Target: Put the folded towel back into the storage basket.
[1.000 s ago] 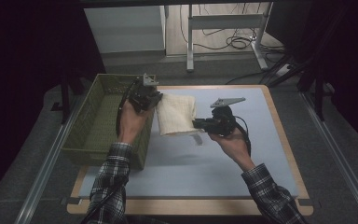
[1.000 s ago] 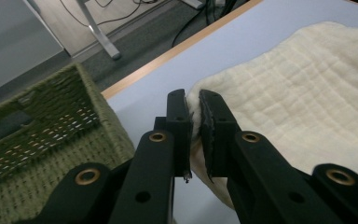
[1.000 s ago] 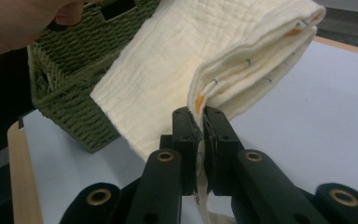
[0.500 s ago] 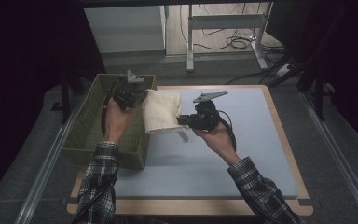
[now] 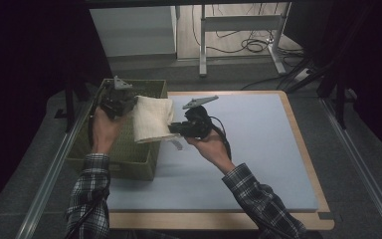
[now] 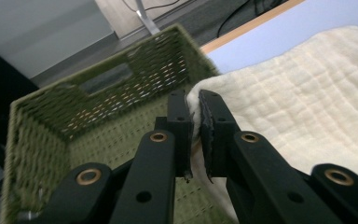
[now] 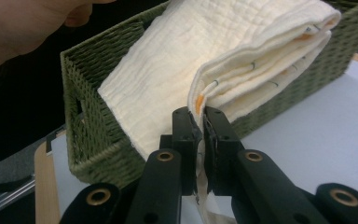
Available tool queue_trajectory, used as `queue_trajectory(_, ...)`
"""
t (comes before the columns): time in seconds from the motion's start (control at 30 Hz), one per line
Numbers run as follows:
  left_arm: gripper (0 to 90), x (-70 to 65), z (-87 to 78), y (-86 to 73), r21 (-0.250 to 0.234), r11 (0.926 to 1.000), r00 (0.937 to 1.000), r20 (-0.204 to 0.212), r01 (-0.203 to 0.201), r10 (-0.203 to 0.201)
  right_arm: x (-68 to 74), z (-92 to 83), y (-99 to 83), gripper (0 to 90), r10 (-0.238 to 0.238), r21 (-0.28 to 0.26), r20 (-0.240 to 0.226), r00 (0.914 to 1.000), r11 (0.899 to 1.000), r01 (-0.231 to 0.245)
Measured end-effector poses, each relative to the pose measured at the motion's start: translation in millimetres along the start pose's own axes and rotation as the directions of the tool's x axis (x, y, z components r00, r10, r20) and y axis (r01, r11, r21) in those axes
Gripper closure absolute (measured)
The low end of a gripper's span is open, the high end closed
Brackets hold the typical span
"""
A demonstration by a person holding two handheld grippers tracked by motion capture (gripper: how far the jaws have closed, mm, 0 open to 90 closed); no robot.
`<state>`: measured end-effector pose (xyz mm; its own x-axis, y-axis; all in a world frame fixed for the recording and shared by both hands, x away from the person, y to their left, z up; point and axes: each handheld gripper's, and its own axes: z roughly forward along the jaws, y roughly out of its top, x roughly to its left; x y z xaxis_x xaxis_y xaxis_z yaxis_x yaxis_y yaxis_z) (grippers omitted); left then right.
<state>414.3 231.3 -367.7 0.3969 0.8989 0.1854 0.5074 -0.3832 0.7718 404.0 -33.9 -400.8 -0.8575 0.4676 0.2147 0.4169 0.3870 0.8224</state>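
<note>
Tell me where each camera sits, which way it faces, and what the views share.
High view: fixed above the person's side, looking forward and down on the table; both forearms, left tongs and right tongs show.
Left gripper view: rides the left tongs, looking along its jaws into the green basket.
Right gripper view: rides the right tongs, facing the basket's outer wall; a hand shows top left.
Shared: all three show the folded cream towel, pinched at opposite edges, and the basket.
</note>
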Motion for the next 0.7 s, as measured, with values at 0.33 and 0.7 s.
queue_trajectory(0.33, 83.6, 22.2, -2.7, -22.3, 0.029, 0.9991, 0.9988, -0.039, 0.030, -0.029, 20.3, 37.9, 8.1, 83.8, -0.032, 0.024, -0.021, 0.9993, 0.999, 0.033)
queue_trajectory(0.7, 83.6, 44.2, -6.4, -48.7, 0.061, 0.9963, 0.9959, -0.070, 0.061, -0.057, 39.5, 80.0, 12.1, 83.4, -0.044, 0.070, -0.030, 0.9986, 0.996, 0.046)
